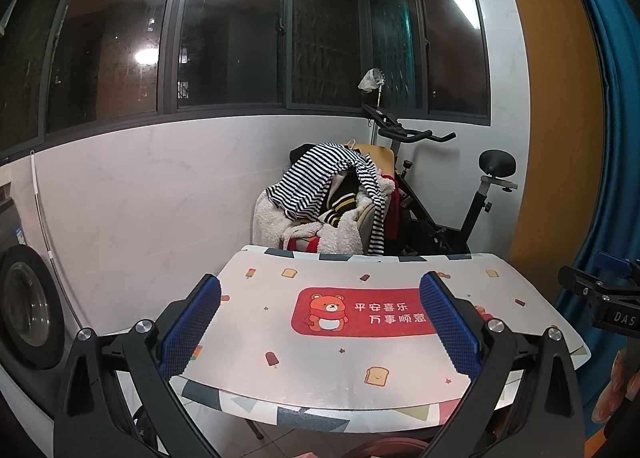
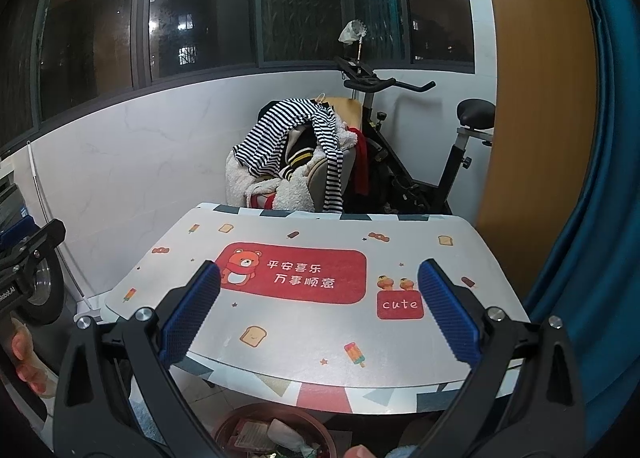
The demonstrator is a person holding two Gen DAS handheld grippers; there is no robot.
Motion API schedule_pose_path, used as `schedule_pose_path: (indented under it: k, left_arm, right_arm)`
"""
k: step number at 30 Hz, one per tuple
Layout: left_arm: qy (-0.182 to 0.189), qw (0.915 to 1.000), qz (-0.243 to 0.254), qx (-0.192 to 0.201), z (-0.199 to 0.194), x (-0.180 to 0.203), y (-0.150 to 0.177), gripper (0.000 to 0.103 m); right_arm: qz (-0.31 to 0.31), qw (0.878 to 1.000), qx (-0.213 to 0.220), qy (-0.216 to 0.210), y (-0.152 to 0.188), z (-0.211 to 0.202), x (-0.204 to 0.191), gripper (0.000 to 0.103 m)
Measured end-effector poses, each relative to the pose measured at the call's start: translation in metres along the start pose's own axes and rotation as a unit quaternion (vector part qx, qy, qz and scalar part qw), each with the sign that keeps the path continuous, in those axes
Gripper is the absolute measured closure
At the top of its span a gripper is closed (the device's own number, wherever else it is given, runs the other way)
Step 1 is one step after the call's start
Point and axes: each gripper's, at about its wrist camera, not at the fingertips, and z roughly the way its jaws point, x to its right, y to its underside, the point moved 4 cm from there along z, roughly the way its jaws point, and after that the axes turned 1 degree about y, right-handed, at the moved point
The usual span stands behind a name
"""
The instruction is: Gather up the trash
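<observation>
Table [image 2: 320, 338] edge sits beneath both grippers [image 1: 320, 322] [image 2: 320, 310] (jaws spread).

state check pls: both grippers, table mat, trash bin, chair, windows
left gripper: open, empty, above the table.
right gripper: open, empty.
table mat: flat, no trash visible on it.
trash bin: open, holds crumpled trash, on the floor below the table edge.
chair: piled with clothes.
windows: shut.

We see a round dark-red bin [image 2: 276, 432] on the floor below the table's near edge. Crumpled white paper [image 2: 286, 434] and wrappers lie inside.
</observation>
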Motion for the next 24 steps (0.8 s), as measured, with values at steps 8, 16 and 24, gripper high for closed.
schedule_pose_path:
  k: [8,16,24]
  left_arm:
    - [-0.002,1.0,-0.002,-0.001,0.0006,-0.0006,-0.0014,0.006]
    - [-0.006,1.0,0.001,-0.002,-0.0005,-0.0002,-0.0003,0.006]
    - [-0.008,0.9999,0.007,-0.001,-0.0009,0.0015,0.0008,0.006]
  right_arm:
    - [0.0,1.0,0.001,0.0,0.0007,-0.0011,-0.0004,0.006]
    - [0.0,1.0,0.001,0.005,0.0012,-0.0036,0.0047,0.006]
    - [0.001,1.0,0.001,0.006,0.0014,-0.0054,0.0062,0.006]
